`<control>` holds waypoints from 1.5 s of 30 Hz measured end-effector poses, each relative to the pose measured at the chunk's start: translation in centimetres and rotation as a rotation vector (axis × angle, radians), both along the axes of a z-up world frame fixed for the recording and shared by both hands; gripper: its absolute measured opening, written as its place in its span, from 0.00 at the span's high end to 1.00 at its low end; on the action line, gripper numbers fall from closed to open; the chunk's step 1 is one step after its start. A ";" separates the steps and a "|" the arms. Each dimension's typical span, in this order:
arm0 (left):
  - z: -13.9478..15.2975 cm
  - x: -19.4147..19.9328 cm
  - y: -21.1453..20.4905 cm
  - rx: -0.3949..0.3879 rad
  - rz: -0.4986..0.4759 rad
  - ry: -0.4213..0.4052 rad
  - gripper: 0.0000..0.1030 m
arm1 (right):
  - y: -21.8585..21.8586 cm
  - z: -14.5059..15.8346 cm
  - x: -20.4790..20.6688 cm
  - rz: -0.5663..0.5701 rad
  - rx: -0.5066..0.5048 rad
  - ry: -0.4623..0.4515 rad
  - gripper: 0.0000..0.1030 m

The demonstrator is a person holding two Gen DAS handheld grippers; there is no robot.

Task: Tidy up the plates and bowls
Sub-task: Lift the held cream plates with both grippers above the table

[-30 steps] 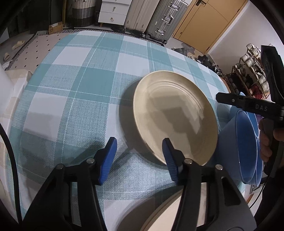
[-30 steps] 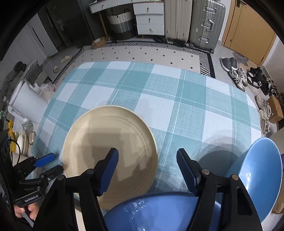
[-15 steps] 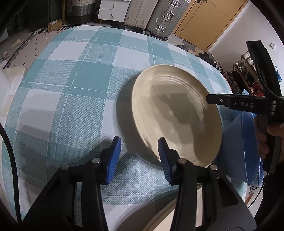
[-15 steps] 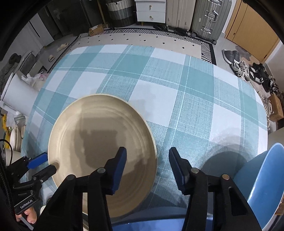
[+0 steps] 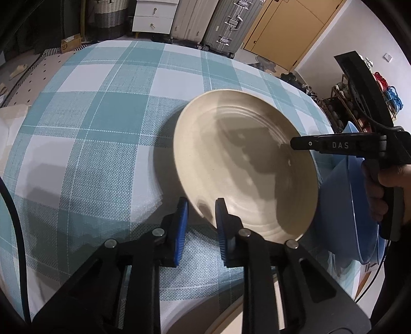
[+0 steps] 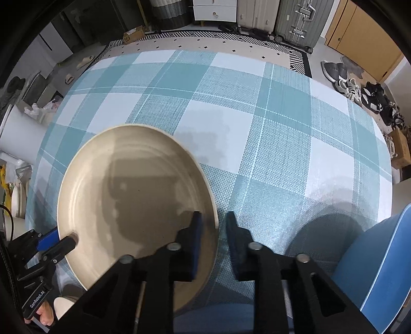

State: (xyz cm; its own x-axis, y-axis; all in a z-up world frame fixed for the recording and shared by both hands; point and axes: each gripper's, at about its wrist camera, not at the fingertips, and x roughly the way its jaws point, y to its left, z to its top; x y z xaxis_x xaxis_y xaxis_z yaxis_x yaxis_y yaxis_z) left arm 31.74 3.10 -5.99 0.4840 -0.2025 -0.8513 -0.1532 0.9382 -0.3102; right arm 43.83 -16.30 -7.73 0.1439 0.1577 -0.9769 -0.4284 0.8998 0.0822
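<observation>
A beige plate [image 5: 246,164] lies on the teal checked tablecloth [image 5: 102,115]. My left gripper [image 5: 201,218] straddles its near rim, one blue pad outside and one over the plate's inside. Its jaws are closing, and the pads look pressed on the rim. In the right wrist view my right gripper [image 6: 213,226] is shut on the opposite rim of the same plate [image 6: 133,195]. The left gripper [image 6: 64,237] shows there at the plate's lower left edge. Blue bowls [image 5: 341,205] stand just beyond the plate by the right hand.
A second beige dish [image 5: 228,316] peeks out under the left gripper. A blue bowl [image 6: 380,259] sits at the table's right edge. Suitcases [image 5: 223,25], a white drawer unit [image 5: 154,18] and shoes [image 6: 346,82] stand on the floor beyond the table.
Both pairs of jaws have narrowed from wide open onto the plate's rim. The right gripper has come down closer to the plate; the left has barely shifted.
</observation>
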 end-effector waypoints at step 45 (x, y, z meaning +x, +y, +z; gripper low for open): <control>8.5 -7.9 1.3 0.072 0.068 -0.132 0.83 | 2.2 8.3 -6.1 0.062 0.040 -0.139 0.91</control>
State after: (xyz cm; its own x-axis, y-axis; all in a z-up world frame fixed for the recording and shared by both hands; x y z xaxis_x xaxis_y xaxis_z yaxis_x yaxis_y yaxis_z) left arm 23.85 4.39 2.49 0.6032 -0.1059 -0.7906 -0.1799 0.9475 -0.2642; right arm 37.68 -14.09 0.53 0.2665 0.2090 -0.9409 -0.4927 0.8685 0.0533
